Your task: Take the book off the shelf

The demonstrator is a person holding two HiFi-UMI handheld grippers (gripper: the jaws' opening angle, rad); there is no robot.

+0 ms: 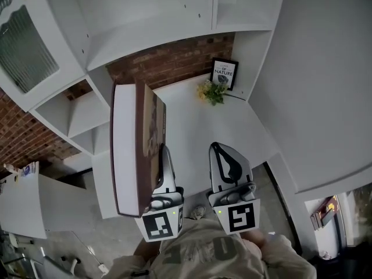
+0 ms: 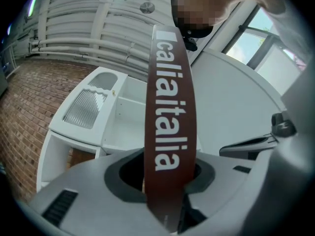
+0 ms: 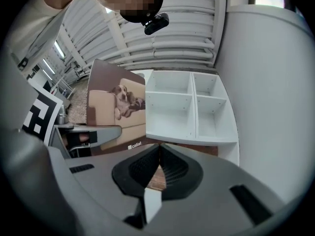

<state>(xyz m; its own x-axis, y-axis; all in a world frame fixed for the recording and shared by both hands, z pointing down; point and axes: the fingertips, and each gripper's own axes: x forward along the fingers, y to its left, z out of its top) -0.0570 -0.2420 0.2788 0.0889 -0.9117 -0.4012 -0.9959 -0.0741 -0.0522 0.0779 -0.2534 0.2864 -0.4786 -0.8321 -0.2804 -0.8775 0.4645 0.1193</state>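
With the left tongs (image 1: pixel 165 163) clamped on the spine of the book (image 1: pixel 137 147), which is held clear of the shelf (image 1: pixel 81 116) above the tabletop (image 1: pixel 200 133), I'd steady its heavy free end with the right tongs (image 3: pixel 157 154), pressed together on nothing.

White desk (image 1: pixel 195 124): framed print (image 1: pixel 224 73), yellow flowers (image 1: pixel 212 92) at back.

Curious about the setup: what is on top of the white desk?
A framed picture and yellow flowers at the desk's far corner. The held book hides its left part.
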